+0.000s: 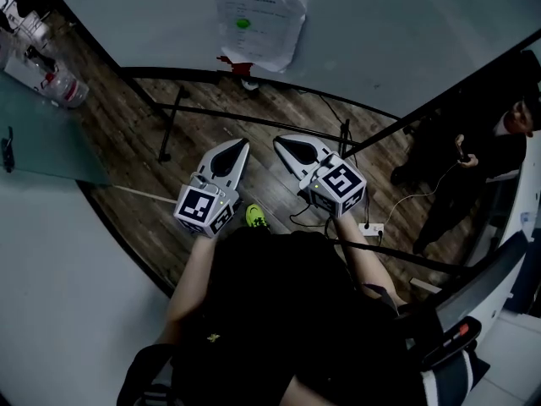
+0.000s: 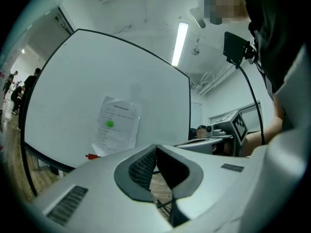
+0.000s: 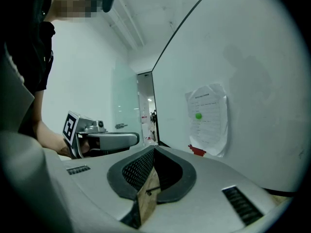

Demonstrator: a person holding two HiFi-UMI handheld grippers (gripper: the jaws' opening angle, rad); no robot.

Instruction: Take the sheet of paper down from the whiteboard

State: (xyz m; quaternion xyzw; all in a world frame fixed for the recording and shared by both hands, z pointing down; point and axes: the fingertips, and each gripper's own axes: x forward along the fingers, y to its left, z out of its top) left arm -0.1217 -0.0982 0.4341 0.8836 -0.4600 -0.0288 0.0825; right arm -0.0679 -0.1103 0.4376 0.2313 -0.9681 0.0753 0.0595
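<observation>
Both shut, empty — left hand-held gripper point(image 1: 241, 146), right hand-held gripper point(image 1: 283, 145) — only head view shows the power strip point(image 1: 370, 227).

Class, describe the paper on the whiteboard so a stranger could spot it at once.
Find the big whiteboard on its black stand. Low on its face hangs one crinkled, printed sheet of paper. It alone bears a green dot, with a small red thing at its lower edge.
</observation>
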